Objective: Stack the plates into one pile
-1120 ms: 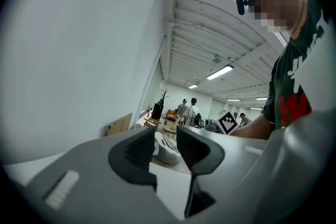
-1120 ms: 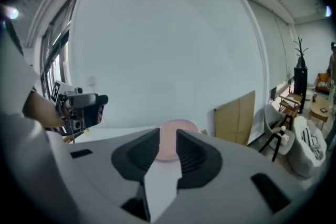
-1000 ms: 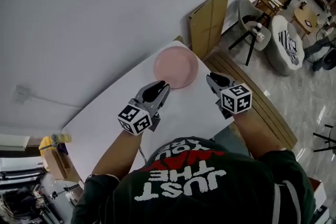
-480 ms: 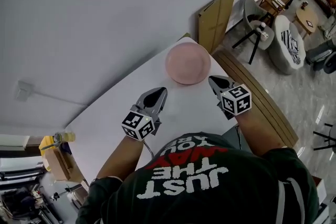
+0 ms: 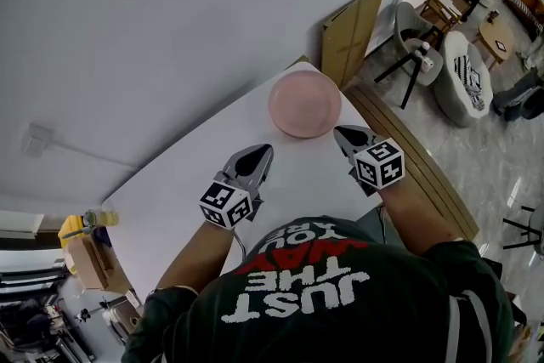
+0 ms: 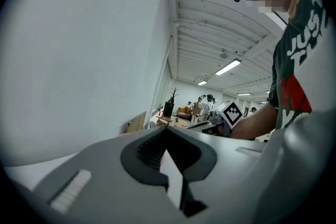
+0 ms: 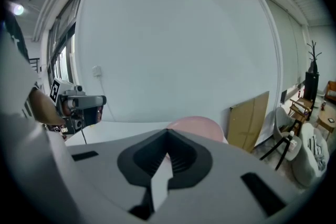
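the pink plate [image 5: 305, 103] sat at the far corner of the white table [image 5: 170, 195], close to its right edge. the left gripper [image 5: 262, 150] and the right gripper [image 5: 342, 133] hovered nearer the person, short of the plate, each with jaws pressed together and nothing between them.

Bright, even indoor light; fisheye-warped, dark-vignetted edges; soft close foreground
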Demonstrator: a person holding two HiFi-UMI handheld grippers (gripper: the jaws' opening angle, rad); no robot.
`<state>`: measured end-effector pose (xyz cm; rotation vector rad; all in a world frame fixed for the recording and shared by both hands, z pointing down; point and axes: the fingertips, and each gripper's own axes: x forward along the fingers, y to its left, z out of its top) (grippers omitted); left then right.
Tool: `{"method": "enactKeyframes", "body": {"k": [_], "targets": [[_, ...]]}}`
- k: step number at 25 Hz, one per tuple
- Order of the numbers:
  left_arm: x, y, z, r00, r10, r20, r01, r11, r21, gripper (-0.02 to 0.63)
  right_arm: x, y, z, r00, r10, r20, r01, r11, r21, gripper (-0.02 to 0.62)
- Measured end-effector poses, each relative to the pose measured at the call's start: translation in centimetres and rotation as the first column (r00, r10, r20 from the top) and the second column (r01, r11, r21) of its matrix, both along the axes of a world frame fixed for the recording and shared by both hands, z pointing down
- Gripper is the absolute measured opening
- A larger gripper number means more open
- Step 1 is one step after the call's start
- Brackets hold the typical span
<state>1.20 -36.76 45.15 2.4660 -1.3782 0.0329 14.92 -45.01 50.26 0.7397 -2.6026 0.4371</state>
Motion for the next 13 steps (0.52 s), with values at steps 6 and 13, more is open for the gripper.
{"method": "enactKeyframes", "body": {"k": [6, 13], "targets": [[-0.24, 0.2, 0.31, 1.0, -0.007, 0.002, 0.007, 1.0, -0.001, 0.008, -0.09, 0.24, 0.29, 1.0, -0.008, -0.011, 0.008, 1.0, 0.007, 0.005], [-0.39, -0.06, 0.32, 1.0, -0.015, 0.005, 0.015, 1.0, 0.0, 0.008, -0.11, 0.16, 0.13, 1.0, -0.017, -0.02, 0.017, 1.0, 0.019, 0.005]]}}
